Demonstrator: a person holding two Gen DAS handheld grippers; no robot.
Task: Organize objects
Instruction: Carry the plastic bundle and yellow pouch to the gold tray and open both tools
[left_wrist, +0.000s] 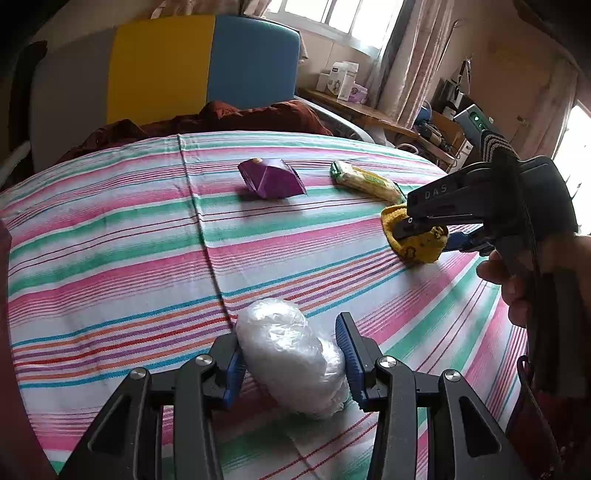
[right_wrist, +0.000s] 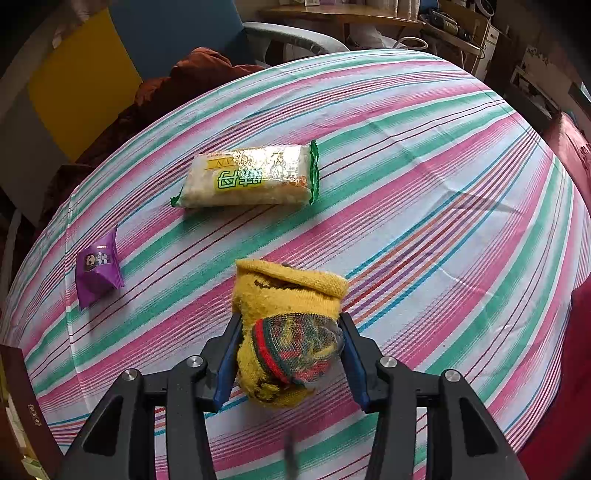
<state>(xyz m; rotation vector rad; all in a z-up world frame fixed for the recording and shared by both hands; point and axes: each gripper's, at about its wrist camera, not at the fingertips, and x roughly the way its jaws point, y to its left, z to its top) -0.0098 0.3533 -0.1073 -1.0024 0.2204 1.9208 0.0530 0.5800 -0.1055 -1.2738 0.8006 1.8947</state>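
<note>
My left gripper (left_wrist: 291, 350) is shut on a wad of clear plastic wrap (left_wrist: 288, 350), which rests on the striped cloth. My right gripper (right_wrist: 290, 347) is shut on a rolled yellow sock (right_wrist: 288, 325) with a red and green striped band; the same gripper (left_wrist: 400, 232) and sock (left_wrist: 421, 243) show at the right of the left wrist view. A purple snack packet (left_wrist: 271, 179) lies mid-table, also at the left of the right wrist view (right_wrist: 98, 269). A yellow-green biscuit pack (right_wrist: 251, 177) lies beyond the sock, also in the left wrist view (left_wrist: 365, 181).
The table wears a pink, green and white striped cloth (left_wrist: 147, 240). Behind it stands a chair with a yellow and blue back (left_wrist: 203, 66) and a brown garment (left_wrist: 229, 118). A cluttered shelf (left_wrist: 369, 110) runs along the window side. A brown box (right_wrist: 22, 398) sits at the left edge.
</note>
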